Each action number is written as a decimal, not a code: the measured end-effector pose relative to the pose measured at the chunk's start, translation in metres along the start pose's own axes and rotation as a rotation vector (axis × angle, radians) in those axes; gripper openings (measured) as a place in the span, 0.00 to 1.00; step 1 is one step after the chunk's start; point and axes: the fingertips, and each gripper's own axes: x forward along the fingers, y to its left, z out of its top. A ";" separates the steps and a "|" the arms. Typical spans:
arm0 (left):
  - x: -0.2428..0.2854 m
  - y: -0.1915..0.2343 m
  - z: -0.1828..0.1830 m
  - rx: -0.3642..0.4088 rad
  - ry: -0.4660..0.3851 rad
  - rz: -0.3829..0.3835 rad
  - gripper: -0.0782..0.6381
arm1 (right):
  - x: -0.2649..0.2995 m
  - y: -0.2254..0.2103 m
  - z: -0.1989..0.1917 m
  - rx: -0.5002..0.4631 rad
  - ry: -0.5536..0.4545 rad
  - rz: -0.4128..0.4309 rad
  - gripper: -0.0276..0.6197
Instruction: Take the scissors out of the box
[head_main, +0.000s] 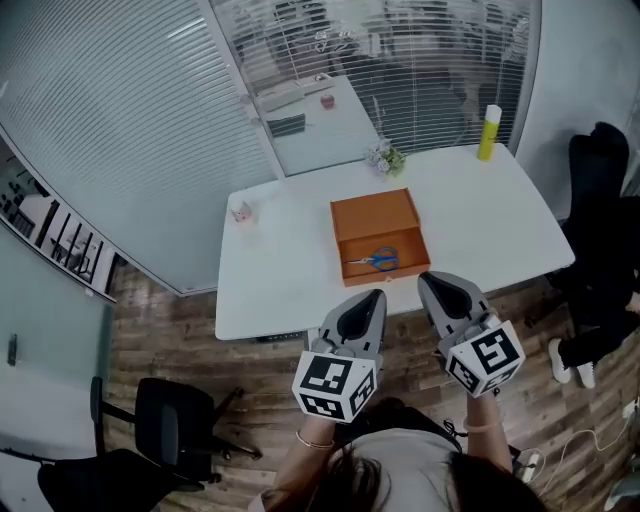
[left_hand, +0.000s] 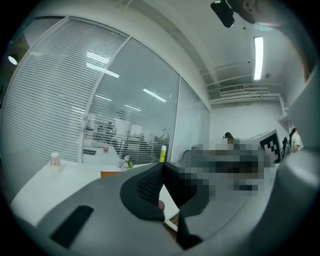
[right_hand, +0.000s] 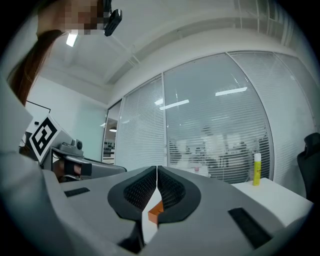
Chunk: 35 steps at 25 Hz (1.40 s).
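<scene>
Left gripper (head_main: 378, 297): grey, carries a marker cube. In its own view the jaws are seen closed tip to tip, and nothing is gripped between the pads.

Right gripper (head_main: 426, 281): same build. Its jaws are pressed together along their whole length and nothing is held.

Both grippers are held level and side by side, just short of the near edge of the white rectangular table (head_main: 285, 275). Their tips are pointed towards it.

Open orange rectangular box (head_main: 375, 214): placed on the table just ahead of both tips, a little nearer the right gripper. One orange corner is visible below the closed jaws in the right gripper view.

Blue-handled scissors (head_main: 377, 260): laid flat on the floor of the box, in its near half, ahead of the gap between the two grippers. They are touched by neither gripper.

Yellow upright bottle with a white cap (head_main: 489, 132): stood at the far table edge, well beyond and to the right of the right gripper.

Small posy of flowers (head_main: 385, 158): set beyond the box.

Small pink-and-white figurine (head_main: 240, 211): located ahead and to the left of the left gripper.
</scene>
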 end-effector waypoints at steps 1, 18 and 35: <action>0.002 0.002 -0.001 0.001 0.002 0.008 0.13 | 0.003 -0.002 -0.003 -0.001 0.005 0.007 0.09; 0.032 0.045 -0.011 0.018 0.000 0.090 0.13 | 0.051 -0.029 -0.042 -0.009 0.090 0.080 0.12; 0.086 0.103 -0.010 -0.015 0.010 0.072 0.13 | 0.124 -0.055 -0.087 -0.144 0.266 0.178 0.17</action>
